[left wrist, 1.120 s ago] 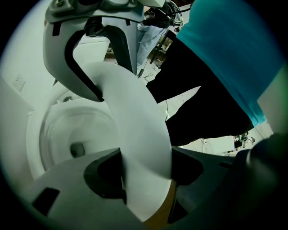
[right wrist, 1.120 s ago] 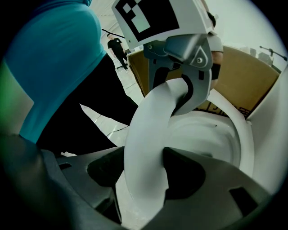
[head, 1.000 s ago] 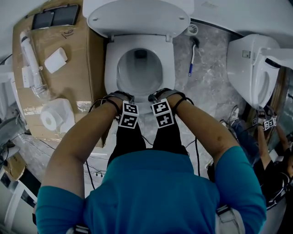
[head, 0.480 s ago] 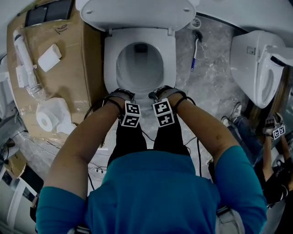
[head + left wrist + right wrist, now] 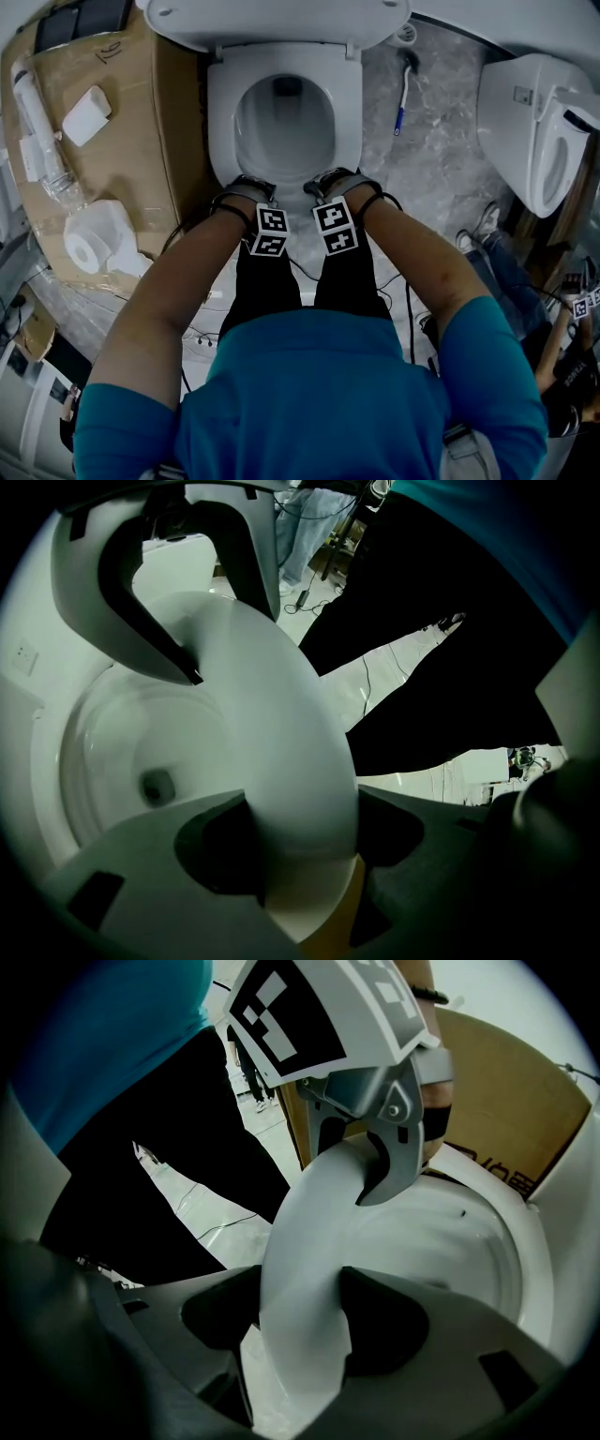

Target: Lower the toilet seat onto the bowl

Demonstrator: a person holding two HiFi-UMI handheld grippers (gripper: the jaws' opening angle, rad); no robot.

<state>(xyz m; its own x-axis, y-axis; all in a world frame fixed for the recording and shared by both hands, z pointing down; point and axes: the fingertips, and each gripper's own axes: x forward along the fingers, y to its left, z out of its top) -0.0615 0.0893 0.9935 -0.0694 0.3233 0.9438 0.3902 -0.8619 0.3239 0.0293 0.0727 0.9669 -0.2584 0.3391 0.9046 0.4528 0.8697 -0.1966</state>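
- toilet seat (image 5: 223, 122), a glossy white plastic ring, lies low over the bowl (image 5: 284, 131) in the head view. its front edge is held at two points, and whether it touches the rim cannot be made out.
- grey marbled floor (image 5: 431, 159) surrounds the pan. a second toilet (image 5: 534, 122) stands to the right, and a blue-handled tool (image 5: 401, 98) leans between the two.
- a brown cardboard box (image 5: 141, 141) sits just beside the bowl on the left, carrying a paper roll (image 5: 89, 246) and a white block (image 5: 84, 115).
- handwriting on the box top and dark print on its side are too small to read.
- the left gripper (image 5: 246, 187) has its grey jaws clamped on the rounded front rim of the seat (image 5: 272, 742).
- the right gripper (image 5: 330, 180) grips the same rim (image 5: 309, 1241) next to it.
- black-and-white marker cubes (image 5: 270, 232) top both tools.
- the lid (image 5: 281, 19) stands raised behind.
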